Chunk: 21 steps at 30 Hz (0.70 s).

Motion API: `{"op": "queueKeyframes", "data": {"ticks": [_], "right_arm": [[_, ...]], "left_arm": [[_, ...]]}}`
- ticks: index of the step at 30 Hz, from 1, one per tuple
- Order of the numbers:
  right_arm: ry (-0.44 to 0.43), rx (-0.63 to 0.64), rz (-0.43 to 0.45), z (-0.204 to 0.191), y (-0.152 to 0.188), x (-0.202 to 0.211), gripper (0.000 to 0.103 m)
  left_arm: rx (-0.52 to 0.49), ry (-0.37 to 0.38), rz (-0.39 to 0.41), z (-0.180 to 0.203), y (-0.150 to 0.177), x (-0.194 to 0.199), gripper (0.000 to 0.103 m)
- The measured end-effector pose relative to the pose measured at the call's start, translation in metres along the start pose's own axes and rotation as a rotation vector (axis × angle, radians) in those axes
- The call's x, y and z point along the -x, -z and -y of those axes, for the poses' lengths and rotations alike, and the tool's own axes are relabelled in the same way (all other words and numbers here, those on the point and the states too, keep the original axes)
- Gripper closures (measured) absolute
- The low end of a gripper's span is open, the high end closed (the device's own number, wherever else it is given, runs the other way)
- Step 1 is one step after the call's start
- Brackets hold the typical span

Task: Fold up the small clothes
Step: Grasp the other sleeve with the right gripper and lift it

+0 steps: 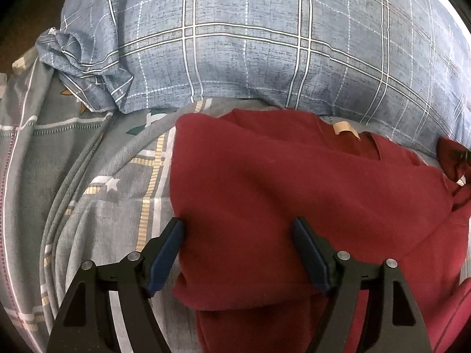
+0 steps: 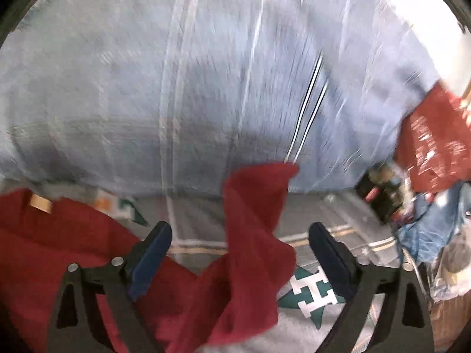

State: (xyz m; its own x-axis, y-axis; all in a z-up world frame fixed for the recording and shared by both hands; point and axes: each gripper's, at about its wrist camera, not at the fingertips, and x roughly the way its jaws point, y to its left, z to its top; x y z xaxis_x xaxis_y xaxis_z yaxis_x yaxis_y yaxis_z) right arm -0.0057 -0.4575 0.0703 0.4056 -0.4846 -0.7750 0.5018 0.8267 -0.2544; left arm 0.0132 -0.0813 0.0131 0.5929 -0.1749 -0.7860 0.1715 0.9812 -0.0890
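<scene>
red garment (image 1: 294, 194), tan neck label (image 1: 344, 128) unreadable | left hand-held gripper (image 1: 238, 229) agape, empty | right hand-held gripper (image 2: 240, 235) likewise

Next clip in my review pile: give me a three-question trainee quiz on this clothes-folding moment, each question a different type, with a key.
1. True or false: the left gripper is clamped shut on the dark red knit garment.
2. Multiple choice: the tan label sits at the garment's (A) neckline, (B) bottom hem, (C) cuff.
3. Fill in: behind the garment lies a blue ____ pillow.

Key: 1 false, its jaws stand open over the fabric. 2 A. 3 plaid.
</scene>
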Motion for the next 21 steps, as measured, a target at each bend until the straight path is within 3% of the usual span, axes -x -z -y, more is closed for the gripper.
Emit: {"op": "queueKeyframes", "data": {"ticks": [1,2,3,7,12,17,19,21], "right_arm": [[-0.03,-0.012,-0.045,0.006,0.001,-0.013,0.057],[-0.054,-0.034,-0.094,0.014,0.004,-0.027,0.081],[-0.067,-0.048,-0.1,0.02,0.007,-0.031,0.088],[-0.177,-0.072,-0.003,0.033,0.02,-0.004,0.095],[-0.56,-0.029,0.155,0.027,0.014,0.084,0.096],[-0.956,0.181,0.189,-0.036,0.01,0.157,0.093],[-1.026,0.276,0.2,-0.066,0.013,0.172,0.091],[-0.943,0.355,0.226,-0.104,0.017,0.171,0.087]], "left_arm": [[0.004,0.001,0.0,-0.001,-0.001,0.0,0.026],[0.009,0.004,-0.001,-0.002,-0.001,0.0,0.026],[0.014,0.008,-0.004,-0.003,-0.001,0.0,0.027],[0.043,0.016,0.018,-0.011,-0.004,0.009,0.028],[0.096,0.017,0.109,-0.031,-0.006,0.033,0.028],[0.201,0.02,0.163,-0.064,-0.004,0.048,0.028],[0.239,0.021,0.178,-0.076,-0.003,0.052,0.028],[0.261,0.019,0.183,-0.085,-0.004,0.053,0.028]]}}
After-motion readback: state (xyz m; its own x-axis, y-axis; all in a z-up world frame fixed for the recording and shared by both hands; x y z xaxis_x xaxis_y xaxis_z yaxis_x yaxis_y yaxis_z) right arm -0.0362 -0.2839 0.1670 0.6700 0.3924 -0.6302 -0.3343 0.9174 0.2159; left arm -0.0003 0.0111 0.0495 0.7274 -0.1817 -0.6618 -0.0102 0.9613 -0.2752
